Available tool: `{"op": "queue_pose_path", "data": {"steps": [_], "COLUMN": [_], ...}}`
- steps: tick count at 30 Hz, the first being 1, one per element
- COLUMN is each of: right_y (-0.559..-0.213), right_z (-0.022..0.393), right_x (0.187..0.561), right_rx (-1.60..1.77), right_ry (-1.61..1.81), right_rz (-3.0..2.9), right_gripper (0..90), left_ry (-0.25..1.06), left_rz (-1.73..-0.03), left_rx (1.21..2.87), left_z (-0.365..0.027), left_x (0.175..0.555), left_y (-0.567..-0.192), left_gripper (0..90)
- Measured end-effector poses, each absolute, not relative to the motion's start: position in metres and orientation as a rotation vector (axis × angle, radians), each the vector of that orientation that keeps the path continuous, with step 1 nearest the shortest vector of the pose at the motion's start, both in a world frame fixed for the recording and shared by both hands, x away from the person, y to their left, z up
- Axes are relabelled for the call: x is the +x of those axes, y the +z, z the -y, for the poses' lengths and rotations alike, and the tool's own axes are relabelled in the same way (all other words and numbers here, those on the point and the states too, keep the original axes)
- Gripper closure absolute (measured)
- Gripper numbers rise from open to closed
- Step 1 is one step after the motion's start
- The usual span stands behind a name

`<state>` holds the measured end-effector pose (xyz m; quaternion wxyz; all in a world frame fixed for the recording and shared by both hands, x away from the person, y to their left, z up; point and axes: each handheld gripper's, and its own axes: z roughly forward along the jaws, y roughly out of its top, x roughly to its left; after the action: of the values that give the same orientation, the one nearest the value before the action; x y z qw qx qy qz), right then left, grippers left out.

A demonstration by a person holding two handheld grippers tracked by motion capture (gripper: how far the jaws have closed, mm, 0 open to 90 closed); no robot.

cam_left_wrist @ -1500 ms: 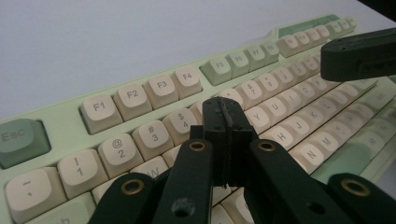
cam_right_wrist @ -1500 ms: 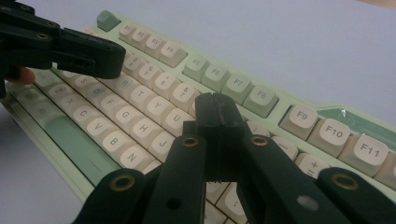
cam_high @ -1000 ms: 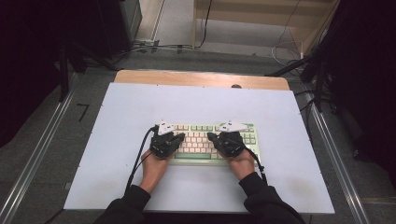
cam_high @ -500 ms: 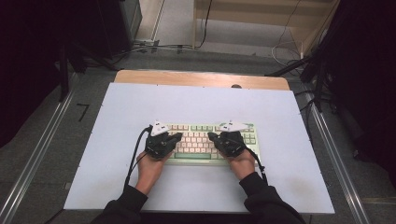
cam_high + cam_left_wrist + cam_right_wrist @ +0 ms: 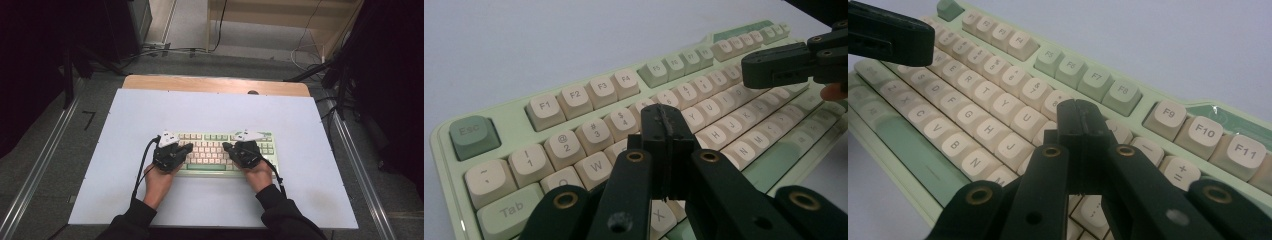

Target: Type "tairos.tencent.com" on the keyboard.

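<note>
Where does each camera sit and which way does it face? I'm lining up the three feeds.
High view: above the person's side, looking forward and down on the white table; forearms, left gripper and right gripper over the keyboard.
Left gripper view: rides the left gripper, looking along its shut jaws over the keyboard's Esc end.
Right gripper view: rides the right gripper, jaws shut, facing the function-key row.
Shared: both gripper views show the keyboard and the other gripper's tip.

One keyboard (image 5: 220,152), two tools, left tool (image 5: 186,148), right tool (image 5: 226,146)
</note>
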<state>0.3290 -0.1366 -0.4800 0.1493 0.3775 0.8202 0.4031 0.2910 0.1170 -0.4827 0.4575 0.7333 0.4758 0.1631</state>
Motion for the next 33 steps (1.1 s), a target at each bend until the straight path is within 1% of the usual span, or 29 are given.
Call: {"op": "queue_pose_path", "data": {"steps": [33], "right_y": [-0.4888], "right_z": [0.1338], "right_x": [0.3325], "right_rx": [1.097], "right_ry": [1.100], "right_rz": [-2.391], "right_gripper": [88.0], "left_ry": [0.405], "left_rz": [-1.176], "left_rx": [1.809], "left_z": [-0.1210], "left_x": [0.2889], "left_y": [-0.4829], "left_gripper": [90.0]}}
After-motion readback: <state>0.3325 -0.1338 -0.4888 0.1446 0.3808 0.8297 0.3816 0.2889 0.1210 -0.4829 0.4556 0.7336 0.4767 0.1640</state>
